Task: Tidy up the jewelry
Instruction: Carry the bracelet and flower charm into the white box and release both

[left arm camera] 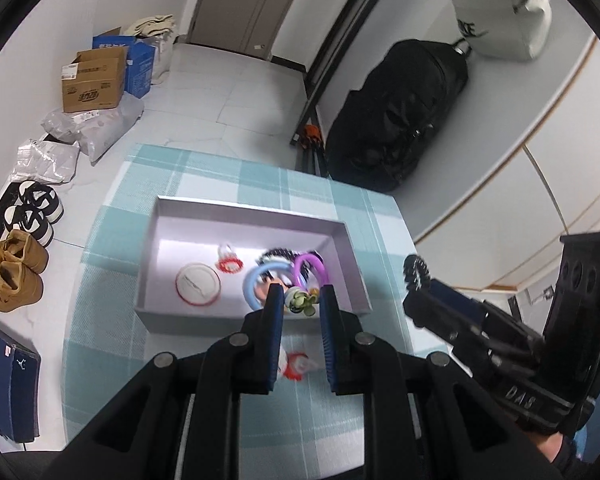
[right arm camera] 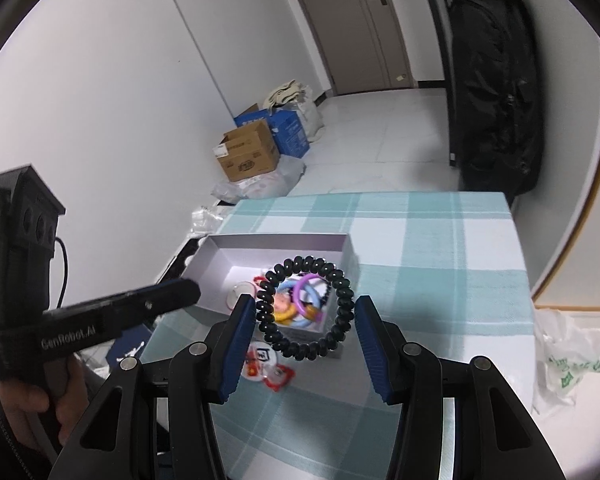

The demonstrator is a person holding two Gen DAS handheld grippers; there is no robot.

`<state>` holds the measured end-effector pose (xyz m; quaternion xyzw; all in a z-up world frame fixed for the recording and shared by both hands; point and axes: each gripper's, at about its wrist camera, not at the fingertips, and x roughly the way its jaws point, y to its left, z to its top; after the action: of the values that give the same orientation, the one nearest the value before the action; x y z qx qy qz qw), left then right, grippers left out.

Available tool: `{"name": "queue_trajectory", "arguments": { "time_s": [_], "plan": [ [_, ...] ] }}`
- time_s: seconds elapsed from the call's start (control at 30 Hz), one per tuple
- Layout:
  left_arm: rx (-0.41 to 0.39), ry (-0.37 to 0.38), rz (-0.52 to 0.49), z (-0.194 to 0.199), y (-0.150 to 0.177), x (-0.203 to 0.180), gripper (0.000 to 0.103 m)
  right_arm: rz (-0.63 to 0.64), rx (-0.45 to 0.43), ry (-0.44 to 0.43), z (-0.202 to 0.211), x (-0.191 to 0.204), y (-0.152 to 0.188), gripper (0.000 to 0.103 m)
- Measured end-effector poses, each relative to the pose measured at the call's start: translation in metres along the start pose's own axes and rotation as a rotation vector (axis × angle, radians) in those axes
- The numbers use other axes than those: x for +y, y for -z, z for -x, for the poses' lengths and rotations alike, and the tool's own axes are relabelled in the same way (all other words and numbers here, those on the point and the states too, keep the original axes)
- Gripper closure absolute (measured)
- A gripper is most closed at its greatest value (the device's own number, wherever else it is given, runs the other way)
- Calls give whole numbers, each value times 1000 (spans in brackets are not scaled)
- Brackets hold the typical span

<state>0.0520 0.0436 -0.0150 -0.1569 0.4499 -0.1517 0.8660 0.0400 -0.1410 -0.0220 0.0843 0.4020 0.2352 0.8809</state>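
A shallow white box (left arm camera: 252, 216) (right arm camera: 340, 248) sits on the checked tablecloth and holds blue and purple rings (left arm camera: 260, 276) (right arm camera: 306, 292), a round white piece (left arm camera: 198, 283) and a red-trimmed charm (left arm camera: 230, 262). My right gripper (right arm camera: 306, 312) (left arm camera: 418, 276) holds a black beaded bracelet (right arm camera: 306, 308) (left arm camera: 417, 270) between its pads, in the air by the box's right side. My left gripper (left arm camera: 300, 300) is open and empty above the box's near edge. A red-and-white charm (left arm camera: 296, 364) (right arm camera: 268, 364) lies on the cloth in front of the box.
The cloth-covered table (left arm camera: 236, 176) (right arm camera: 460, 240) ends close behind the box. On the floor at left are cardboard boxes (left arm camera: 96, 80), plastic bags and shoes (left arm camera: 16, 272). A black bag (left arm camera: 396, 112) stands behind the table. A crumpled plastic bag (right arm camera: 568, 364) lies at right.
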Motion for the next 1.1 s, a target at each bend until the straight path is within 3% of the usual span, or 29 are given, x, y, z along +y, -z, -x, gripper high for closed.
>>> {"name": "queue_trajectory", "arguments": {
  "time_s": [0.2,0.53,1.1],
  "plan": [
    [3,-66,-17,-13,-9,3,90,49,37,-5,-22,11,-7,53],
    [40,-84,8,-31,-23,18,90,23,62,-58,-48,10,-23,53],
    [97,-62,95,-51,-34,34,90,51,93,-68,-68,12,-33,52]
  ]
}}
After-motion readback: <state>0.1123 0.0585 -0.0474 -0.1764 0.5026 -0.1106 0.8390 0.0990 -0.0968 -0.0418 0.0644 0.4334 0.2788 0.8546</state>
